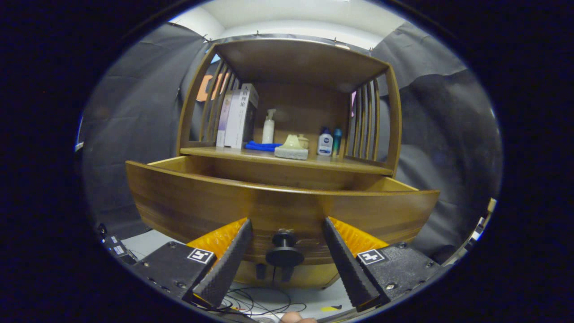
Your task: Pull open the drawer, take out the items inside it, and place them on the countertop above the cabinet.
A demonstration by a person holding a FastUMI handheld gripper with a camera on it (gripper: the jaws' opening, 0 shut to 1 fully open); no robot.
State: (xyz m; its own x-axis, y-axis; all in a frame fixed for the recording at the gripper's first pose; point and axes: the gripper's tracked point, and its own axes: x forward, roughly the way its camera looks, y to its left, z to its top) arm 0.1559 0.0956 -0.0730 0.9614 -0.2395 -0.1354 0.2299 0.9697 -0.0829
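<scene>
The wooden drawer stands pulled out from the cabinet, its curved front panel facing me. Its dark round knob sits between my fingers, with a gap on each side. My gripper is open, its fingertips close to the drawer front and touching nothing I can make out. The drawer's inside is hidden behind its front panel. Above it runs the countertop, which carries books, a white pump bottle, a blue cloth, a pale sponge-like item and two small bottles.
Slatted side walls and a wooden roof enclose the countertop. Below the drawer lies a white floor with thin black cables. A fingertip shows beneath the gripper. Dark cloth hangs on both sides.
</scene>
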